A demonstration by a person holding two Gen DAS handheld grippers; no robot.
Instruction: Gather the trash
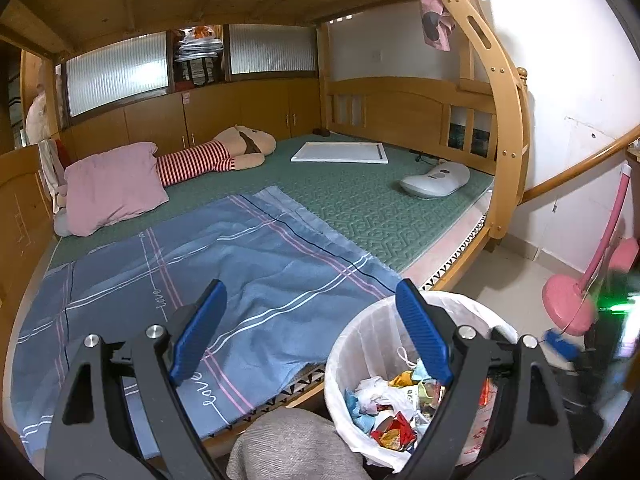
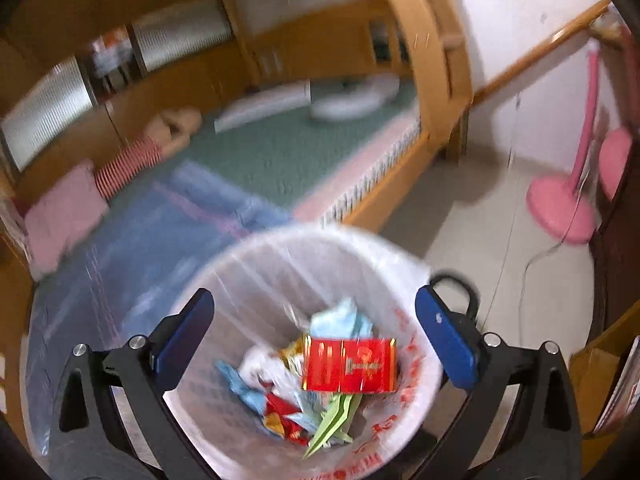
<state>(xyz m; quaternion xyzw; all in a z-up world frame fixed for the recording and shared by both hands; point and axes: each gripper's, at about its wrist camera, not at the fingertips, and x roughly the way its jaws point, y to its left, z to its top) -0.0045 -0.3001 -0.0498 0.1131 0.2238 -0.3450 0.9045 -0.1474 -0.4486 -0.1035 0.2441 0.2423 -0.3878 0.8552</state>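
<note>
A white waste bin [image 1: 362,322] lined with a clear bag stands on the floor against the bed edge, holding several crumpled wrappers [image 1: 390,424]. My left gripper [image 1: 311,292] is open with nothing between its blue pads; its right finger overlaps the bin's rim in this view. In the blurred right wrist view my right gripper [image 2: 316,296] is open wide directly above the bin [image 2: 280,240]. A red packet [image 2: 350,366] shows over the other trash inside, clear of both pads. Whether it rests there or is falling I cannot tell.
The wooden bunk bed carries a blue plaid sheet [image 1: 224,280], a pink pillow [image 1: 114,184], a striped plush toy [image 1: 208,160], a white board [image 1: 340,152] and a white device [image 1: 436,178]. A pink fan base [image 2: 560,212] stands on the tiled floor. A grey-clad knee [image 1: 292,444] is near the bin.
</note>
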